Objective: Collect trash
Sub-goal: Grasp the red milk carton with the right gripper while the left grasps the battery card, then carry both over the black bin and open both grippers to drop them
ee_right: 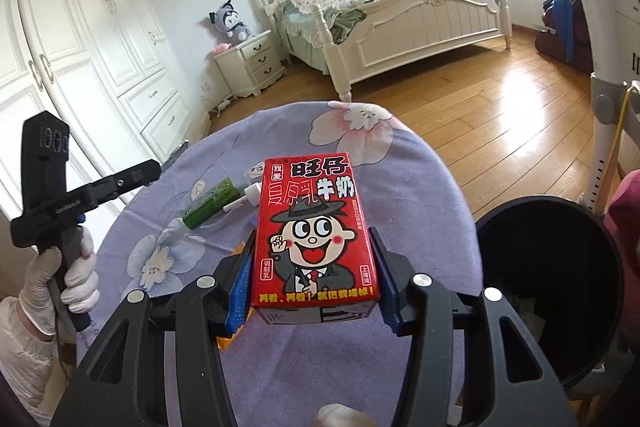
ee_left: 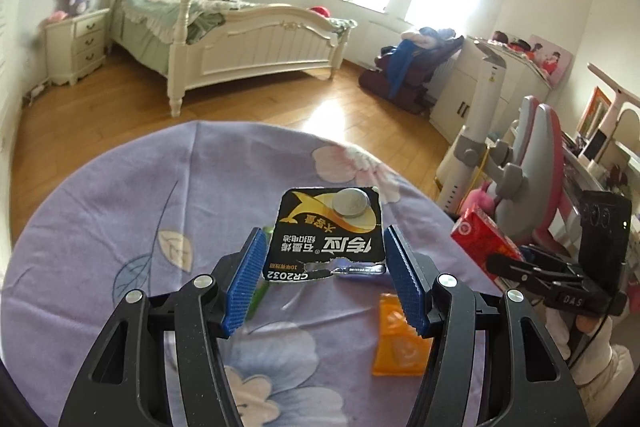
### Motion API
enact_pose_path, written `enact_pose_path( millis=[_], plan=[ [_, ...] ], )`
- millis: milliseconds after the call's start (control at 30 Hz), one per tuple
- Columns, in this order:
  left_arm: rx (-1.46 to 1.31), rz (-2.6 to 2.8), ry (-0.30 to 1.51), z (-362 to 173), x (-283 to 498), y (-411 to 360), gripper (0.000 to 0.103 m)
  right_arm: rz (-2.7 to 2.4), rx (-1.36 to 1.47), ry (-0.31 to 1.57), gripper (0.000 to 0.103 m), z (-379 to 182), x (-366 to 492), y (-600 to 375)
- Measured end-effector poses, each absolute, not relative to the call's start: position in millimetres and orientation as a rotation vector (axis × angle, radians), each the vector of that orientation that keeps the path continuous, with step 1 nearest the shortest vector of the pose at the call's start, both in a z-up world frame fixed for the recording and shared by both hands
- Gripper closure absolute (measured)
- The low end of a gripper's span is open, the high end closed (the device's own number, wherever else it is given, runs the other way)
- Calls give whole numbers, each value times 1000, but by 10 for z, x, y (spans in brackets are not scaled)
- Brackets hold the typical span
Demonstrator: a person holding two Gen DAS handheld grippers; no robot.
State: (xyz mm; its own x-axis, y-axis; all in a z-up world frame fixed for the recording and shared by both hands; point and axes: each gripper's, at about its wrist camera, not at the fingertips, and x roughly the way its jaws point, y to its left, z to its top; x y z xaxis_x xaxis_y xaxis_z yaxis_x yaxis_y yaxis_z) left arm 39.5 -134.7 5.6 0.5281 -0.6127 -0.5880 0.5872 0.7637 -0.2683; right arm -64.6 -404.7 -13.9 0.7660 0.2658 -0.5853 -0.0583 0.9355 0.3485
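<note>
The left gripper (ee_left: 324,259) is clamped on a torn black-and-gold battery card (ee_left: 326,235) bearing a silver coin cell. The right gripper (ee_right: 316,267) pinches a red cartoon milk carton (ee_right: 314,235) by its sides; a round black bin (ee_right: 548,291) stands just to its right, beside the lilac floral worktop (ee_right: 400,163), contents unclear.

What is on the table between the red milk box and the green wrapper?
In the right wrist view, a small white scrap lies between the red milk box and the green wrapper, on the purple flowered cloth.
</note>
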Motion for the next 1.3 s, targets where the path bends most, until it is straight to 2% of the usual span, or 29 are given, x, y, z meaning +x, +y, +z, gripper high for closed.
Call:
enact_pose_path(
  millis=[300,733,1300],
  plan=[
    [17,-885,675,294,50,-2393,42,-32,295,575,53,-122,-1004,-4539],
    [103,-1069,774,-130,-215,-3636,42,-228,311,617,53,-565,-1315,-5106],
    [182,-1109,878,-572,-270,-4313,42,-282,445,698,53,-999,-1304,-5526]
  ],
)
